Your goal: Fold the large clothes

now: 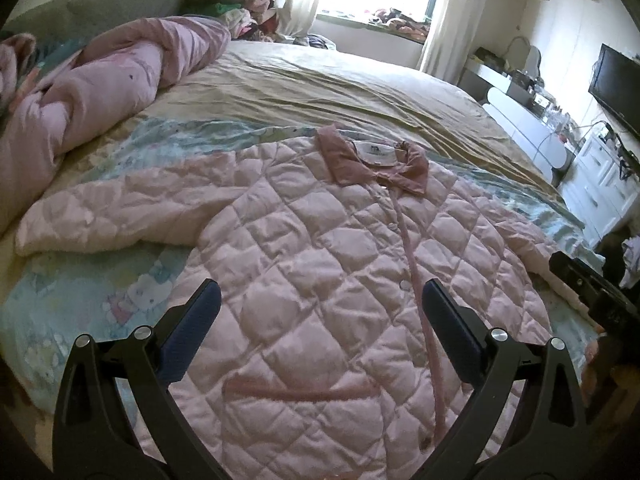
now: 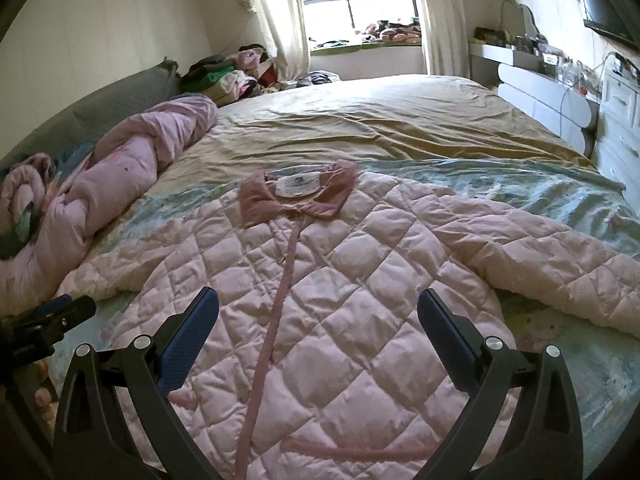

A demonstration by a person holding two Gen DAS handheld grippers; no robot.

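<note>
The pink quilted jacket (image 1: 320, 240) lies spread flat, front up, on the bed (image 1: 340, 92), directly ahead of and beneath both tools, its darker collar (image 1: 372, 160) at the far end and a sleeve stretched out to each side. The left tool (image 1: 320, 308) hangs above the lower body with fingers wide apart, holding nothing. The right tool (image 2: 318, 312) does likewise, also spread and empty; a rolled pink quilt (image 2: 100, 184) lies far to its left.
</note>
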